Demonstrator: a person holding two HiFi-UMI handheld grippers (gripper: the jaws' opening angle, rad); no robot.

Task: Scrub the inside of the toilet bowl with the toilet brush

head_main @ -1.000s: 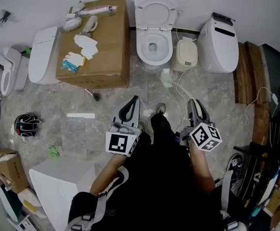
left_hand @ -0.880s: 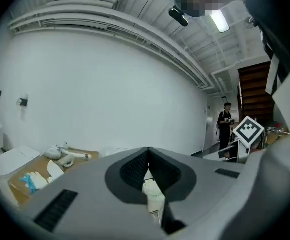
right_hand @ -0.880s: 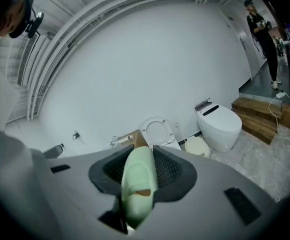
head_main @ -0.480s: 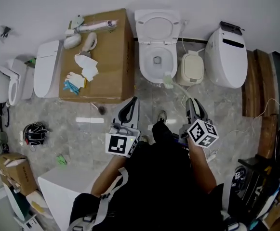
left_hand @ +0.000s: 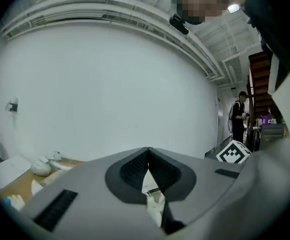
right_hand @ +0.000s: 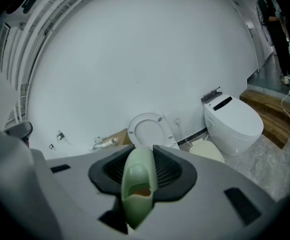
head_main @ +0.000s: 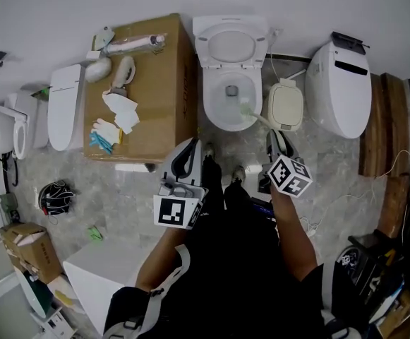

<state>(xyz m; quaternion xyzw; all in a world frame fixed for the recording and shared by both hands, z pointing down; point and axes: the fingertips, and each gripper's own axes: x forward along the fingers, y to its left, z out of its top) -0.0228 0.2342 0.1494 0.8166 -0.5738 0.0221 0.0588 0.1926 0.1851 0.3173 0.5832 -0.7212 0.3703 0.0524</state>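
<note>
The white toilet (head_main: 229, 90) stands at the top middle of the head view with its lid (head_main: 231, 46) up. My right gripper (head_main: 275, 138) is shut on the pale green handle of the toilet brush (head_main: 246, 109), whose head reaches over the bowl's right front rim. In the right gripper view the green handle (right_hand: 137, 184) fills the gap between the jaws, with the raised lid (right_hand: 147, 130) beyond. My left gripper (head_main: 188, 149) hovers in front of the bowl's left side, shut and empty; its jaw tips meet in the left gripper view (left_hand: 147, 154).
A cardboard box (head_main: 152, 111) with gloves and tubes on it stands left of the toilet. A cream bin (head_main: 287, 106) and a closed white toilet (head_main: 346, 83) stand to the right, then wooden steps (head_main: 384, 129). My shoes (head_main: 209, 152) are close to the bowl. A cable (head_main: 346, 193) trails on the floor.
I have stepped closer to the toilet. The brush head moved from the floor in front of the bowl up over its rim. Both grippers stayed shut.
</note>
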